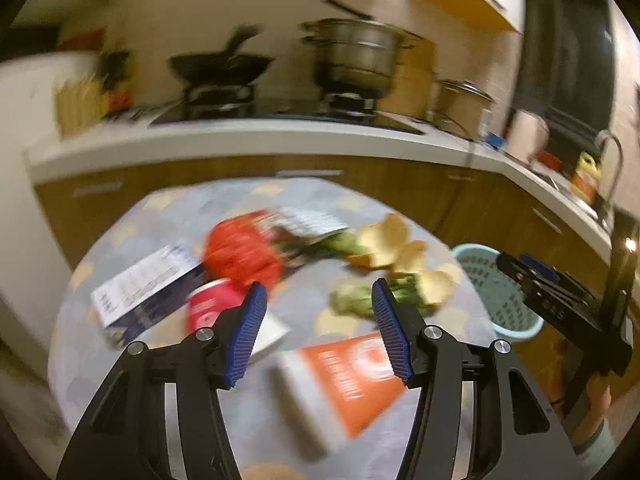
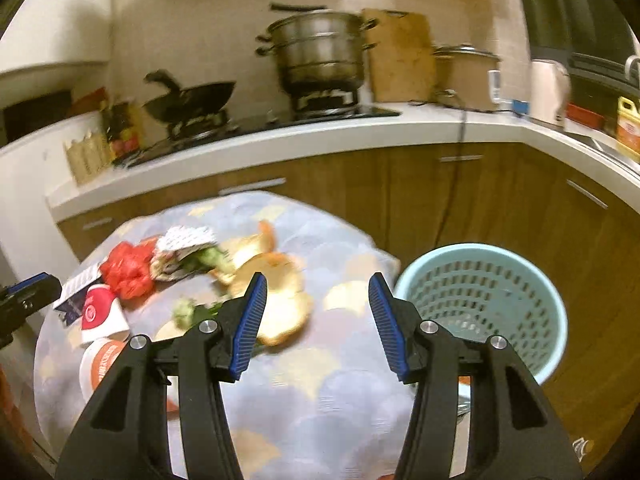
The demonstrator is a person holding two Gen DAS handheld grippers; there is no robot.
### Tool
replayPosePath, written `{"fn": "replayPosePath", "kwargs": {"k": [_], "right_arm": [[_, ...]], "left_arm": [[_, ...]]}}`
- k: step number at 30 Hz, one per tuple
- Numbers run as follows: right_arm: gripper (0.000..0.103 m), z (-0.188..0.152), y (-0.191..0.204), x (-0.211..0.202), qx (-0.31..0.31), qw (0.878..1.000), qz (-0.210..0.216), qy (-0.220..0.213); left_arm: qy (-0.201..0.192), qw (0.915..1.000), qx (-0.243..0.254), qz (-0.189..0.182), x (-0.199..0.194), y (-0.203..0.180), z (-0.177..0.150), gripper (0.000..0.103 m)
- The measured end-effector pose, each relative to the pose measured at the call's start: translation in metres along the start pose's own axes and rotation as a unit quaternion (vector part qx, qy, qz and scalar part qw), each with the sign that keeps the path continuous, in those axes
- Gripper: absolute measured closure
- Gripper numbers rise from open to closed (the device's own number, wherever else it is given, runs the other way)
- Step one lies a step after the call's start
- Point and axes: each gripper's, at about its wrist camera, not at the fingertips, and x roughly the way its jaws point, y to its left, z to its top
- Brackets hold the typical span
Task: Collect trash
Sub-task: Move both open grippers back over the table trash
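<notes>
Trash lies on a round table with a blue-grey patterned cloth: a red plastic bag, a red-and-white paper cup, an orange-and-white carton, a blue-and-white box, peels and green scraps. My left gripper is open and empty above the table's near side. My right gripper is open and empty above the table's right side, near the peels.
A light blue perforated basket stands on the floor right of the table. Behind are wooden cabinets, a white counter, a stove with a wok and a steel pot. The right gripper shows at the left view's right edge.
</notes>
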Motion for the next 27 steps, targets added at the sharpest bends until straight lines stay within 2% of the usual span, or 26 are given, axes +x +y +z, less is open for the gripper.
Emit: {"fn": "replayPosePath", "kwargs": {"k": [6, 11, 15, 21, 27], "right_arm": [[0.053, 0.0, 0.036, 0.014, -0.04, 0.999, 0.013, 0.02], [0.053, 0.007, 0.057, 0.007, -0.053, 0.998, 0.023, 0.017], [0.053, -0.005, 0.07, -0.004, -0.074, 0.997, 0.028, 0.021], [0.053, -0.016, 0.073, -0.02, -0.08, 0.996, 0.028, 0.02], [0.053, -0.033, 0.062, -0.029, -0.067, 0.997, 0.029, 0.024]], "left_arm": [[0.01, 0.9992, -0.034, 0.02, 0.004, 0.039, -0.006, 0.05], [0.006, 0.9987, -0.05, 0.006, -0.005, 0.049, -0.012, 0.05], [0.009, 0.9989, -0.046, 0.007, -0.01, 0.051, -0.021, 0.05], [0.008, 0.9985, -0.054, -0.006, -0.013, 0.053, -0.031, 0.05], [0.02, 0.9982, -0.057, 0.001, -0.009, 0.059, -0.041, 0.05]]}}
